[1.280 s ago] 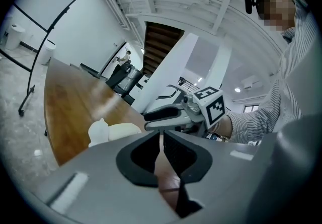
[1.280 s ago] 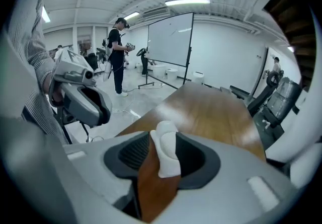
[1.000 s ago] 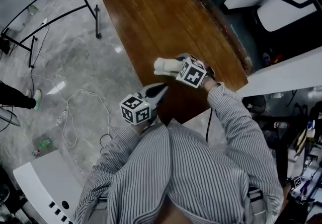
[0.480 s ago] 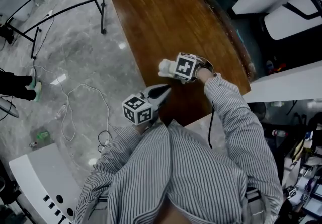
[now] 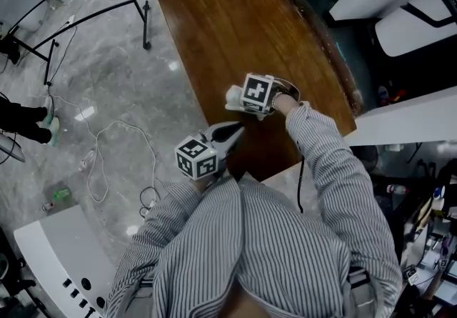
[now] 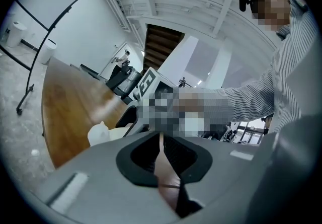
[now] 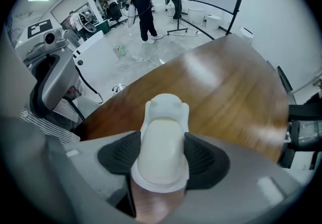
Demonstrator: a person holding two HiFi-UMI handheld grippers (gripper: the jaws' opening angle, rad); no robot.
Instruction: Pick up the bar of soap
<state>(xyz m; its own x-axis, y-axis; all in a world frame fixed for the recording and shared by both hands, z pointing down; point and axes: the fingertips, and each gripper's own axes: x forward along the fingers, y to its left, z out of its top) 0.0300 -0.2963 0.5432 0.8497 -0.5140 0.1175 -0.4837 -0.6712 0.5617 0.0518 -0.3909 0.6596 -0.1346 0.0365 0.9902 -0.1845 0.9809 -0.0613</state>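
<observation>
The right claw (image 7: 161,167) is clamping the bar of soap (image 7: 162,137) across its long sides, the ribbed pads pressing evenly so that it likely won't slip, close to the worktop's (image 5: 235,23) left edge toward the near end. The left claw (image 6: 162,147) is hanging pinched shut and empty by the near-left corner, out of the way.

Shirt (image 5: 285,252) seems grey-striped; left tool (image 5: 233,131) and right tool (image 7: 161,160) bear black-white marker cubes (image 5: 196,158)
</observation>
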